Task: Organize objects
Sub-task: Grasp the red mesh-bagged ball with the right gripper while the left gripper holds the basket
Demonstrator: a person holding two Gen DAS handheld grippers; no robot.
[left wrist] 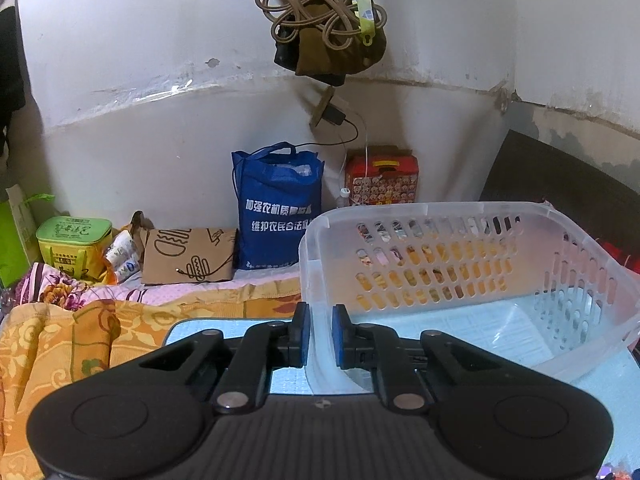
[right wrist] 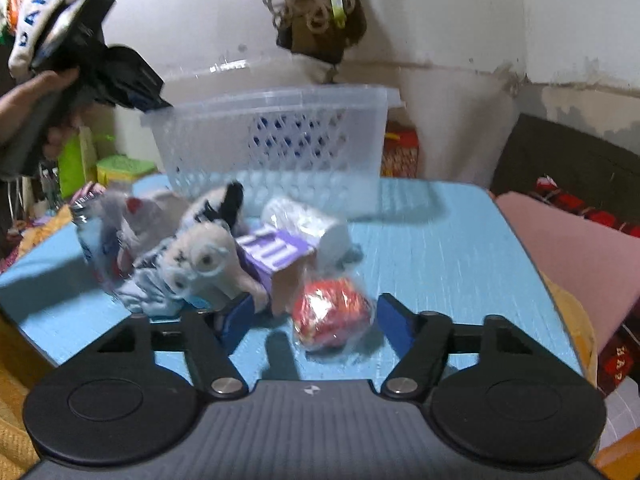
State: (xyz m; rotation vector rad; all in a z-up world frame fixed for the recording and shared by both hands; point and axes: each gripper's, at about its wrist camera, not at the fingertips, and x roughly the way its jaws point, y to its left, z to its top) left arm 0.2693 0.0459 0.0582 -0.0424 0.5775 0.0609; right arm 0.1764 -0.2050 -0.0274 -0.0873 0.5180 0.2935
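Right gripper (right wrist: 314,322): mine, held wide open and gripping nothing; the red wrapped item (right wrist: 330,318) lies on the blue table (right wrist: 440,248) between its fingers, near the table's front edge.
Left gripper (left wrist: 320,336): mine, fingers nearly together with a narrow gap, nothing clamped, just beside the near corner of the basket (left wrist: 460,264).
Basket: clear plastic, perforated walls, standing at the table's far edge.
Pile: plush toy (right wrist: 200,260), purple-and-white box (right wrist: 276,252) and white wrapped roll (right wrist: 308,224), touching one another, left of centre.
Picture quality: right wrist view is motion-blurred.
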